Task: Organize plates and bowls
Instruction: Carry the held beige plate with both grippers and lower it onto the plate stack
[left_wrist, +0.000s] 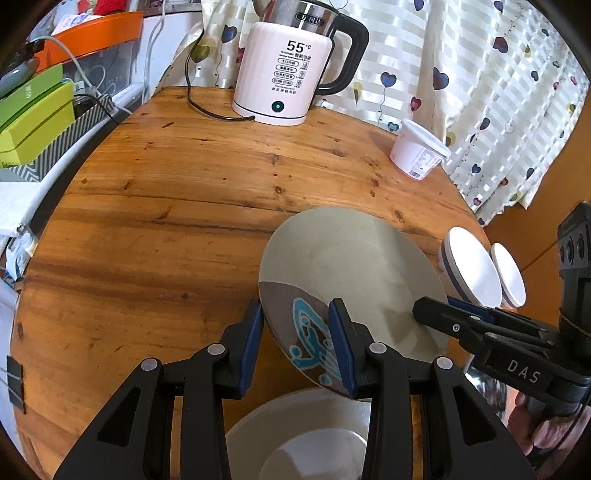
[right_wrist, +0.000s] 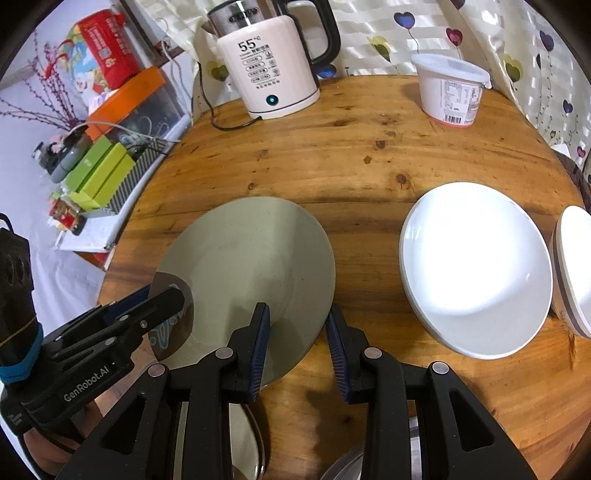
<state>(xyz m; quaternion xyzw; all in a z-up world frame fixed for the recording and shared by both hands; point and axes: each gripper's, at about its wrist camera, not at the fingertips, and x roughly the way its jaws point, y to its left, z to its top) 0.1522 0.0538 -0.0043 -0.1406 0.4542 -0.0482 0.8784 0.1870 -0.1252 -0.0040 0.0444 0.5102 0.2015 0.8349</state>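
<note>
Round wooden table (left_wrist: 166, 221): both grippers, left gripper (left_wrist: 295, 332) and right gripper (right_wrist: 299, 332), clamp the grey plate (right_wrist: 251, 254); kettle (left_wrist: 284, 74) beyond, white bowl (right_wrist: 476, 269) right of the right gripper, lower dishes cut off.

We see a grey-beige plate (left_wrist: 351, 266) with a brown segment and turquoise motif, white bowls (right_wrist: 476, 269), a honey-brown knotted wooden desk (left_wrist: 166, 221), a white-and-black kettle (left_wrist: 284, 74), and cream curtains (left_wrist: 480, 92) with hearts.

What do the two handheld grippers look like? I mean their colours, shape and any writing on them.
Both grippers are black, with angular linkage arms, round silver pivot pins and ribbed dark blue finger pads. The left gripper carries white lettering "GenRobot.AI" on its body, and a blue band wraps its handle. The right gripper shows white letters "DAS" on its side.
</note>
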